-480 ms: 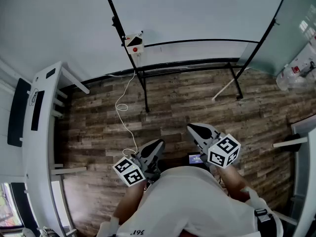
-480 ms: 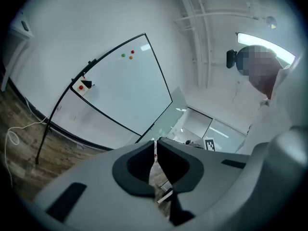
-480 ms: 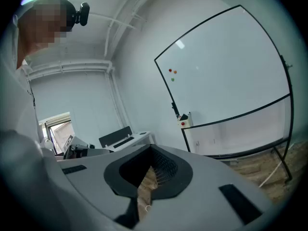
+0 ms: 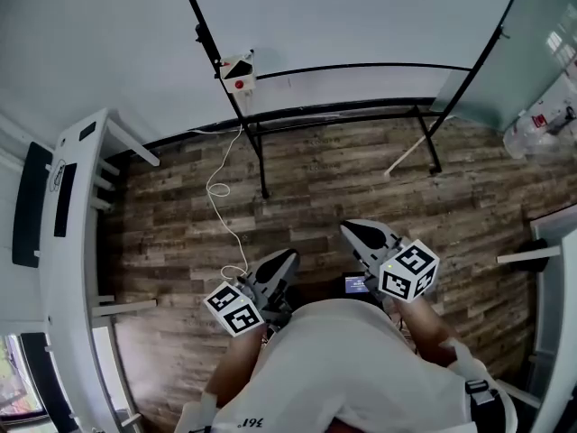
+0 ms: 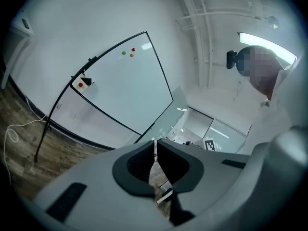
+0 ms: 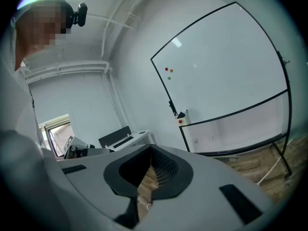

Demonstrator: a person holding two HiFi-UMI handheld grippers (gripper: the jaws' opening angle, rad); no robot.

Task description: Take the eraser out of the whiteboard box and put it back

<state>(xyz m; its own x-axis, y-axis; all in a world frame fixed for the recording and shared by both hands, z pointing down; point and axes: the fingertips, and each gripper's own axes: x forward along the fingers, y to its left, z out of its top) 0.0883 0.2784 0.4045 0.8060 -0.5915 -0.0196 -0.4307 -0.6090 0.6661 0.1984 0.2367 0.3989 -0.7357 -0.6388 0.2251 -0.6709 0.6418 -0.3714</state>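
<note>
The eraser is not showing clearly. A dark wedge sitting in the top of the whiteboard box [image 4: 237,72] may be it, so it is probably lying inside. The small white box, marked with a red dot, is hanging on the black frame post of the whiteboard [image 4: 361,16]. Well apart from the box, close to the person's body, the left tongs [image 4: 287,262] and right tongs [image 4: 354,231] are both pressing fully shut, holding nothing. A white cable [image 4: 219,192] is trailing across the wooden floor [image 4: 343,179] from below the box toward the person's feet. Walking toward the box is risking a foot catching that cable. Tongs arriving shut would be shoving the box or rocking the board instead of gripping the eraser.
</note>
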